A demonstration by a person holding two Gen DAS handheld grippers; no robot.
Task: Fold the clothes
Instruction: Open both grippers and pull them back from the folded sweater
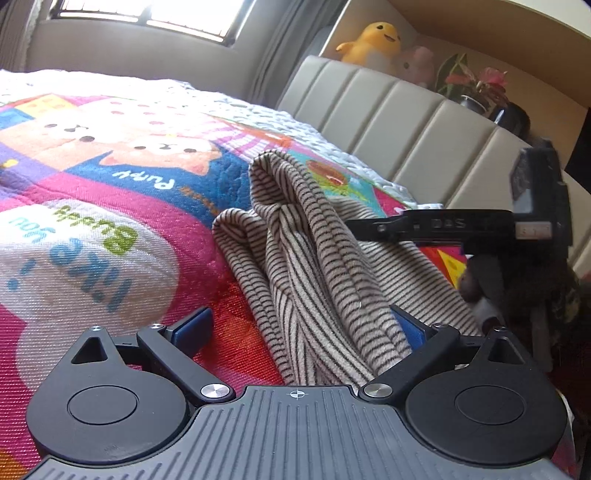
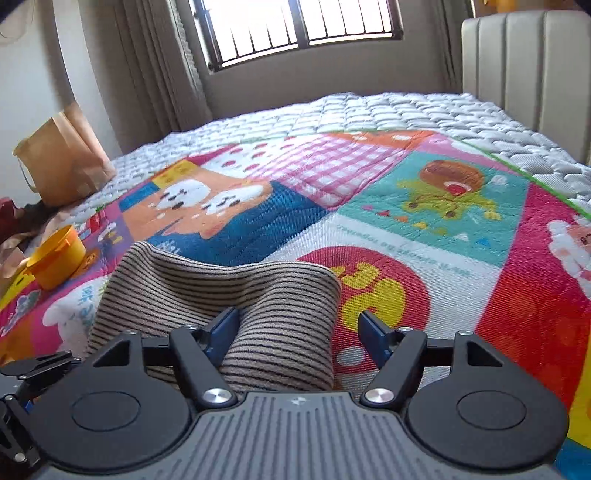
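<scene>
Left gripper (image 1: 299, 332) jaws wide, striped garment (image 1: 317, 258) bunched between but unclamped, right gripper (image 2: 297, 332) likewise spread w/ cloth beside one pad, prob repositioning on quilt (image 2: 424, 258) for next fold.

Bed (image 2: 406, 110): cartoon quilt (image 2: 424, 258), striped garment (image 2: 221, 295), yellow tub (image 2: 59, 258).

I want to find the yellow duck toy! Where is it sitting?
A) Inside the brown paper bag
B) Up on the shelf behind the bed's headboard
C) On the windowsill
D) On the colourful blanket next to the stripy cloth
B: the left wrist view shows the yellow duck toy up on the shelf behind the padded headboard, beside a pink plush toy.
</scene>
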